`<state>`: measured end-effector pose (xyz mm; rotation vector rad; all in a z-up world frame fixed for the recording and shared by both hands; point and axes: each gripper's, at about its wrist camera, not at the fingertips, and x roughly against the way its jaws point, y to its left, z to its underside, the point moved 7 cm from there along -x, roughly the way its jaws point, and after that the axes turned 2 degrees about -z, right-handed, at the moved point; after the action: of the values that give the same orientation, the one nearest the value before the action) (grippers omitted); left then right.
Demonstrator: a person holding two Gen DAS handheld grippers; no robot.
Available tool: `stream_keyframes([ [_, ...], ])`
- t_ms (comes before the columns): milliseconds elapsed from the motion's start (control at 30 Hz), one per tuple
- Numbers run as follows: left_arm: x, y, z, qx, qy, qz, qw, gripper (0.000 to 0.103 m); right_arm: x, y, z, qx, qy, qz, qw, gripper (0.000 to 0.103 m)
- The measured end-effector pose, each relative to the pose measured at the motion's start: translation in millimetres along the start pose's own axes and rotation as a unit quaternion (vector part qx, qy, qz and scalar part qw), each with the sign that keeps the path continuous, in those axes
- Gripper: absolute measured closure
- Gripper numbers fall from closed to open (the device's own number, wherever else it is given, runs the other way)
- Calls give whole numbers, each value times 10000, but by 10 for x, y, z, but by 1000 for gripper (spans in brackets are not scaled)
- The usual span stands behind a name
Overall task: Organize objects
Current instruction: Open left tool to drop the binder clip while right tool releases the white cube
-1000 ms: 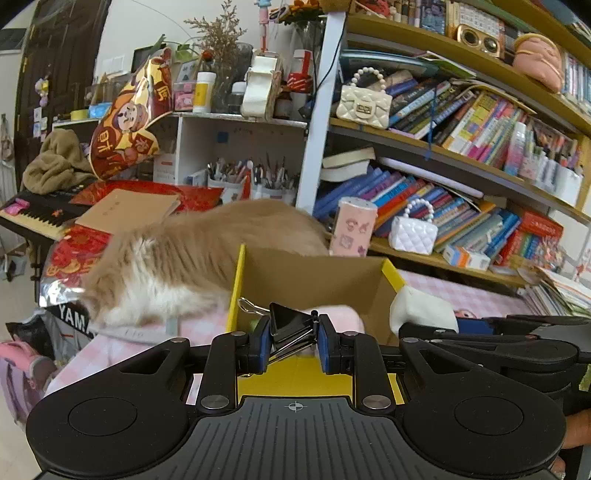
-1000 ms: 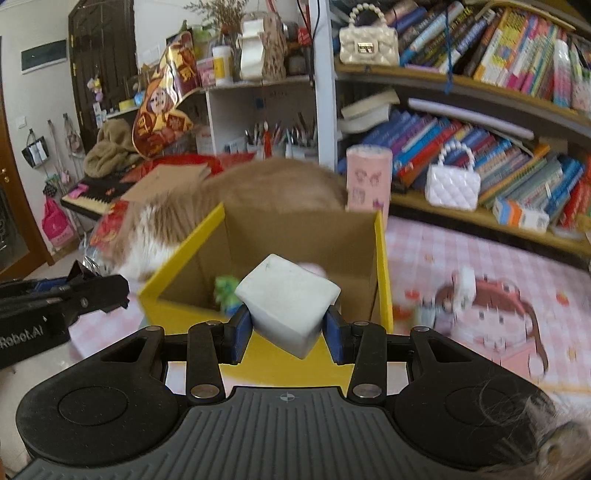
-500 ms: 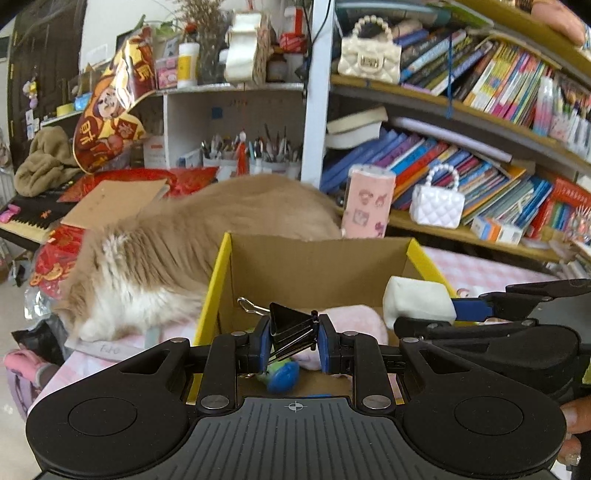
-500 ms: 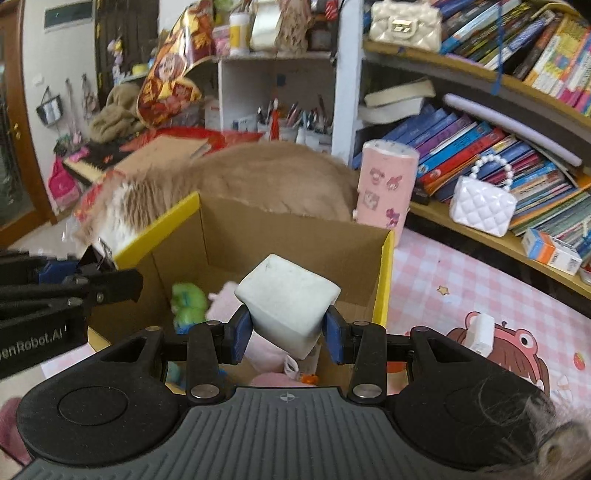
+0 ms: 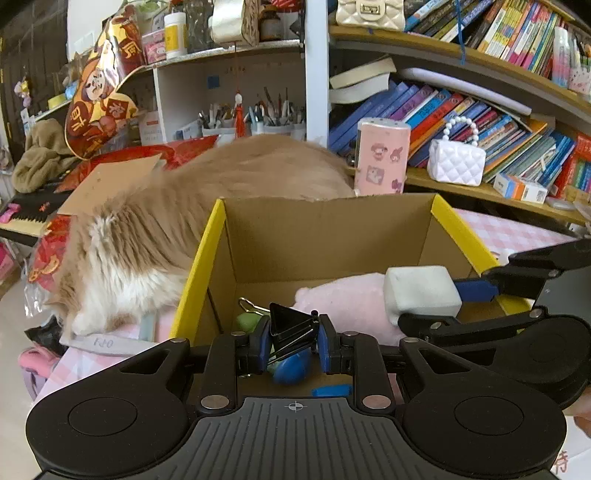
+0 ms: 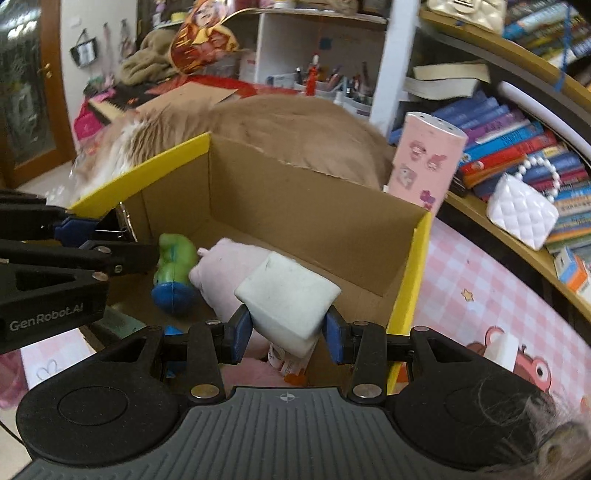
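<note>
Cardboard box (image 6: 295, 206) w/ pink plush (image 6: 225, 273), green toy (image 6: 173, 258); left tongs (image 5: 291, 341) clamp binder clip (image 5: 291, 328), right tongs (image 6: 288, 330) clamp white block (image 6: 288, 295).

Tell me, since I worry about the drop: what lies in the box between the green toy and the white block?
The pink plush toy lies between the green toy and the white block, seen in the right wrist view.

One cardboard box (image 6: 306, 206), one cat (image 5: 177, 236), one binder clip (image 5: 291, 326), one white block (image 6: 288, 295), two quilted handbags (one white (image 5: 456, 166), one cream (image 5: 369, 14), upper centre).
</note>
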<state>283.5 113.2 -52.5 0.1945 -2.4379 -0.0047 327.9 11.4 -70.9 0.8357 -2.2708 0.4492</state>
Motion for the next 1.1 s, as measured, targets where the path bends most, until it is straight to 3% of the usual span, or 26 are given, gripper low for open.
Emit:
stream_keyframes([
  [367,-63,35,18,23,41,-146,9999,75,-67,-30,-40,69,7,105,9999,58],
  [600,129,98,-73,98,-303,-218,9993,58,50,-66,-58,-312,-42,98,9995,53],
  [733,285,142,-112,142,-512,-218,9983,48,234,-51,-135,-356,-333,243,9985,45],
  [1100,797,300,-47,275,-902,-183,9954,44,797,57,-223,-710,-936,579,9914,41],
])
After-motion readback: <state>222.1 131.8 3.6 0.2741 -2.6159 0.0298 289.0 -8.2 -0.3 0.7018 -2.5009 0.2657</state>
